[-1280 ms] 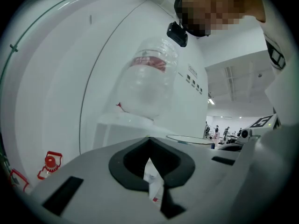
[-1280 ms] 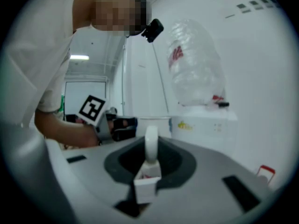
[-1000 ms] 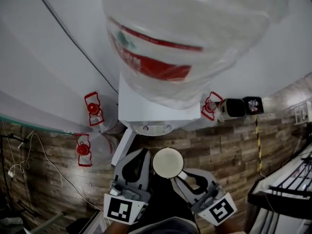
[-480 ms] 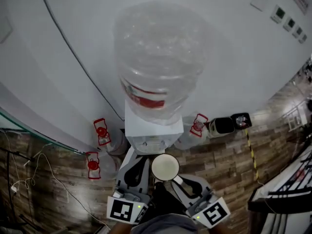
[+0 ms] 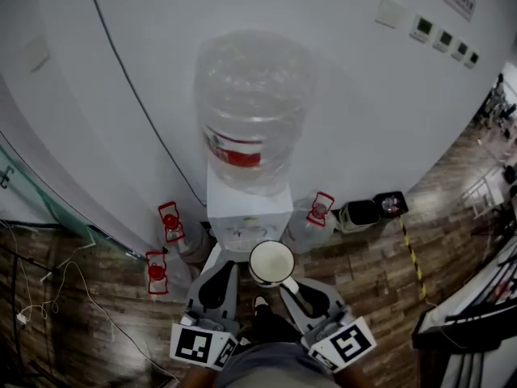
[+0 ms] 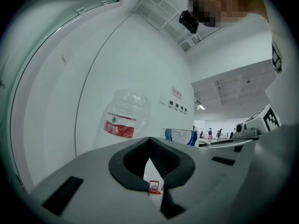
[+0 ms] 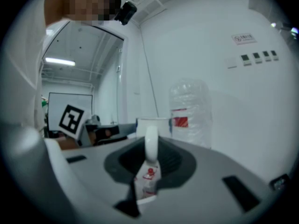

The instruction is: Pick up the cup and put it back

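while the right gripper [image 5: 286, 281] has its jaws closed on the handle [image 7: 151, 146] of the white cup [image 5: 272, 262], the cup hangs in the air, in front of the water dispenser [image 5: 246, 212] and above the wooden floor [image 5: 89, 314]. the jaws stand only a little apart, as far as the thin handle between them allows, and the pads press on it from both sides. the cup is upright with its mouth up, and in the head view its inside looks white. in the right gripper view the body of the cup shows just behind the jaw tips.

the left gripper [image 5: 220, 259] is beside the cup, on its left. in the left gripper view its jaw tips meet and nothing is between them. the head view does not let one tell if this gripper touches the side of the cup. both grippers point toward the dispenser and the white wall [image 5: 97, 120] behind it.

on top of the dispenser stands a big clear water bottle [image 5: 250, 103] with a red label. some small bottles [image 5: 171, 221] with red tags stand on the floor at the two sides of the dispenser, and a dark bin [image 5: 359, 211] is near the wall to the right.
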{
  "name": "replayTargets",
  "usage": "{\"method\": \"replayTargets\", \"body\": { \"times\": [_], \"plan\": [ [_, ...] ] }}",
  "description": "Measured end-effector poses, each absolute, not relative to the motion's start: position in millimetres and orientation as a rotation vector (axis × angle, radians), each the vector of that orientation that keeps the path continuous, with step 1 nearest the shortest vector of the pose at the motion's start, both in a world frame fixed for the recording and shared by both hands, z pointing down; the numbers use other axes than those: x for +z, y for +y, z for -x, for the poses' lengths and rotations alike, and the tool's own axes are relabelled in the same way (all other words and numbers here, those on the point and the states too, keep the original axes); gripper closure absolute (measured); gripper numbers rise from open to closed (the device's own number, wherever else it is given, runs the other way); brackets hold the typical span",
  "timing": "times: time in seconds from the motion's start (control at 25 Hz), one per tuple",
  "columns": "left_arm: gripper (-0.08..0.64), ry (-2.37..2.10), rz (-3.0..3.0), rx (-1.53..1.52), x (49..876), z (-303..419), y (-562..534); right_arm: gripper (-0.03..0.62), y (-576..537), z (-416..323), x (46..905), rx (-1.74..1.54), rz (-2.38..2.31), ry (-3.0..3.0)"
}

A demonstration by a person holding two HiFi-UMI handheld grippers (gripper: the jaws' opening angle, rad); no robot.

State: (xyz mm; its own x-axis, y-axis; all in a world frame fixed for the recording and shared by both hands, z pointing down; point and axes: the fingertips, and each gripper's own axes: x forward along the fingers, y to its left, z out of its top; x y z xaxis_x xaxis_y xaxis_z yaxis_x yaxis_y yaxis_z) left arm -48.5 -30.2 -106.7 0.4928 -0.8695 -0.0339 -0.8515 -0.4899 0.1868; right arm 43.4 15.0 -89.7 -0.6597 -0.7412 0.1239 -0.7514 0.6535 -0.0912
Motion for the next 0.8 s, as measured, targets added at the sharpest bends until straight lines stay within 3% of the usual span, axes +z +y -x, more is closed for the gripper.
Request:
{"method": "replayTargets", "body": {
  "times": [0.8],
  "plan": [
    [0.552,-1.461,-2.595,-0.248,-111,44,32,0.522,73,-43,-99,0.173,-1.318,-2.802]
  ]
}}
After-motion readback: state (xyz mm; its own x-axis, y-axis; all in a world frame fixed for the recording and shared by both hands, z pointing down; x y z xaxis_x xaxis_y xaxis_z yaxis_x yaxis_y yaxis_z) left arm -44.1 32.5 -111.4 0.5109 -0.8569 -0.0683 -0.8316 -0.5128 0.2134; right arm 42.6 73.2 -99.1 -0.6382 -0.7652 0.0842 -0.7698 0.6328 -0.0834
